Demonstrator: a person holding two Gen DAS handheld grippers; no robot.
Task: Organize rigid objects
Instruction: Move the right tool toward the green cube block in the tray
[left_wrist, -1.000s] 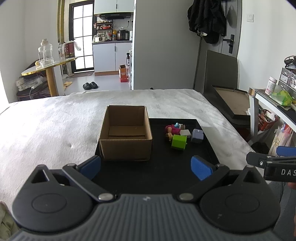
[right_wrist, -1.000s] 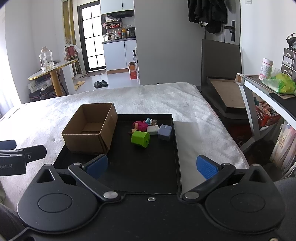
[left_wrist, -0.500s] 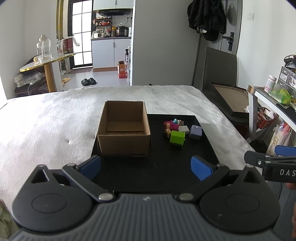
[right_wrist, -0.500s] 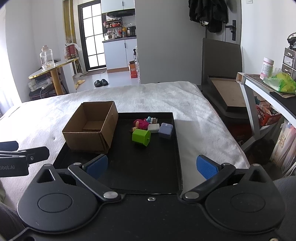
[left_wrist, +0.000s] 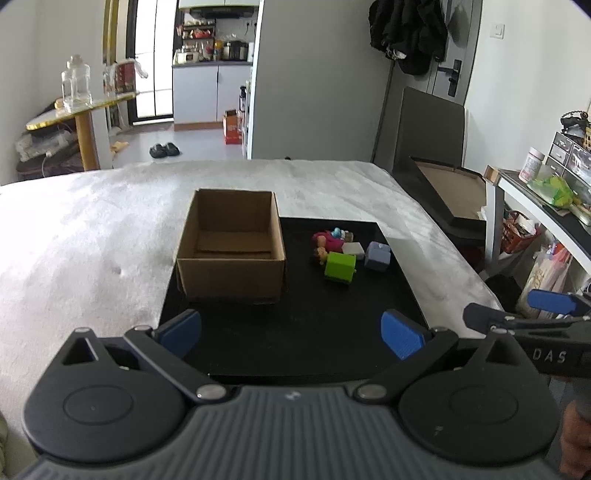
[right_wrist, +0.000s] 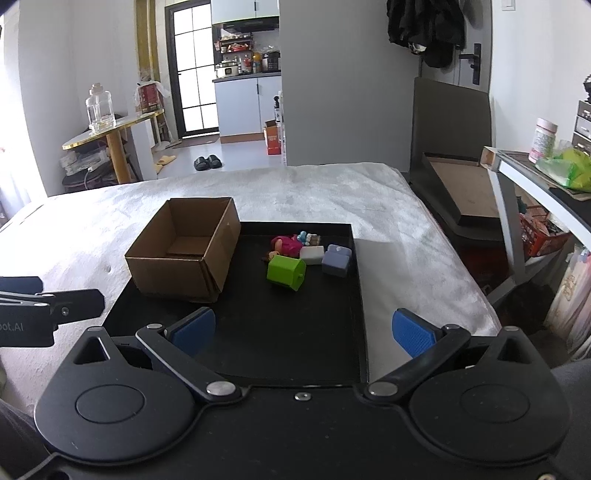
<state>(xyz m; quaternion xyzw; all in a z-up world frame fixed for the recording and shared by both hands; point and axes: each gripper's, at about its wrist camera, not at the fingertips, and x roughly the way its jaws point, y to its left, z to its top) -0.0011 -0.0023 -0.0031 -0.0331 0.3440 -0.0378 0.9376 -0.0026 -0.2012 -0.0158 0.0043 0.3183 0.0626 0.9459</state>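
Left gripper (left_wrist: 291, 334): jaws spread wide, nothing between the blue pads (left_wrist: 181, 330); it fills the bottom of the left wrist frame, over the near edge of the black tray (left_wrist: 314, 343).
Right gripper (right_wrist: 304, 330): jaws likewise wide apart and empty, low in the right wrist frame; its fingers also show at the right edge of the left wrist frame.
Black tray: lies on a pale plush cover (left_wrist: 85, 236), centre of both frames.
Cardboard box (left_wrist: 231, 245): open top, nothing visible inside, standing upright on the tray's left part, centre-left of the frame.
Toy cluster: right of the box, on the tray's far right part, well apart from both grippers.
Green block (left_wrist: 340, 267): nearest piece of the cluster, tipped on its side.
Grey-blue block (left_wrist: 377, 256): just right of the green one.
White block (left_wrist: 353, 248): small, between and behind those two.
Pink doll figure (left_wrist: 327, 242): lying down at the back of the cluster, touching the green block.
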